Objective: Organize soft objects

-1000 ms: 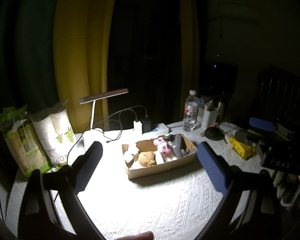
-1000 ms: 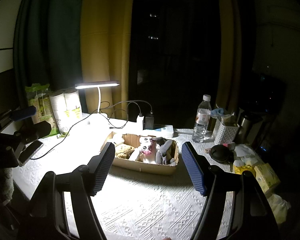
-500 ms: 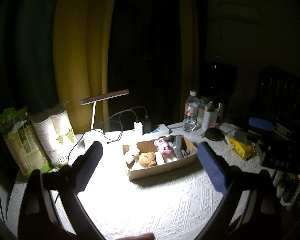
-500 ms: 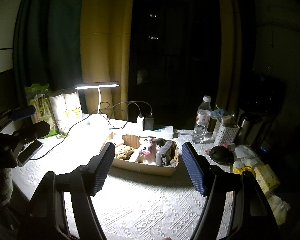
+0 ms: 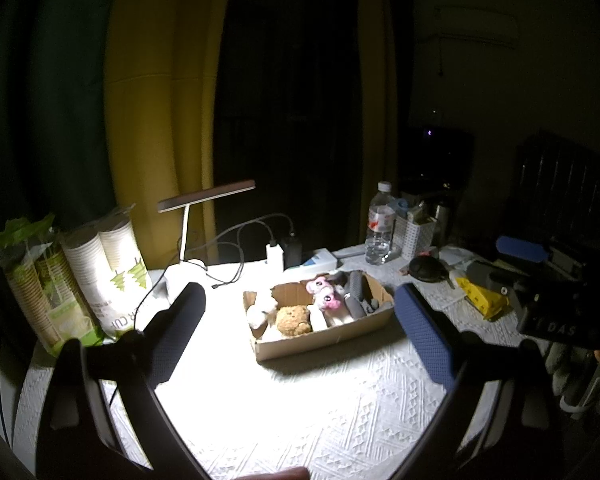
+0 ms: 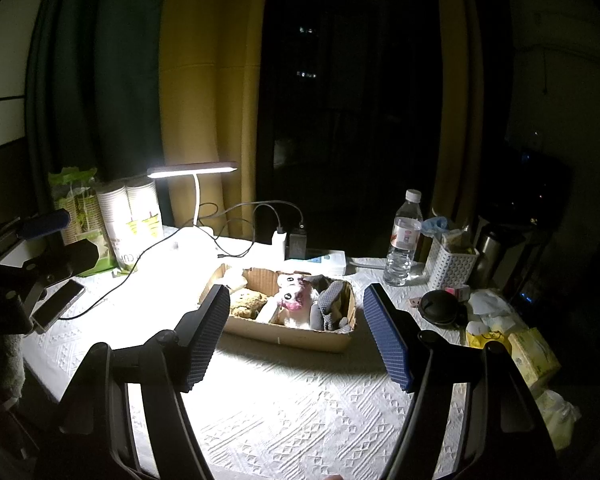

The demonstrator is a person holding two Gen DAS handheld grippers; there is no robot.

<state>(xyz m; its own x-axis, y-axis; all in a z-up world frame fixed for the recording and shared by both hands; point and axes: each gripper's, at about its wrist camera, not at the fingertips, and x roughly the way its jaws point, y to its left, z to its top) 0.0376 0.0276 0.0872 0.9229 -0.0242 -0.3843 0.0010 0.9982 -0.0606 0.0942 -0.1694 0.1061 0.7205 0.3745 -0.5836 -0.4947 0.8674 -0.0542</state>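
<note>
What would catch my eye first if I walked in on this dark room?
The lit desk lamp at the back left of the table, throwing a bright pool onto the white tablecloth in an otherwise dark room. In that light, mid-table, sits an open cardboard box of small soft toys, among them a pink-and-white one and a brown one. In front, two open grippers, left and right, point at the box, holding nothing.

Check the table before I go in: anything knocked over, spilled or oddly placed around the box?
Nothing stands out. The cardboard box sits flat on the tablecloth with the plush toys inside, the water bottle is upright, and both the left gripper and right gripper are open and empty.
</note>
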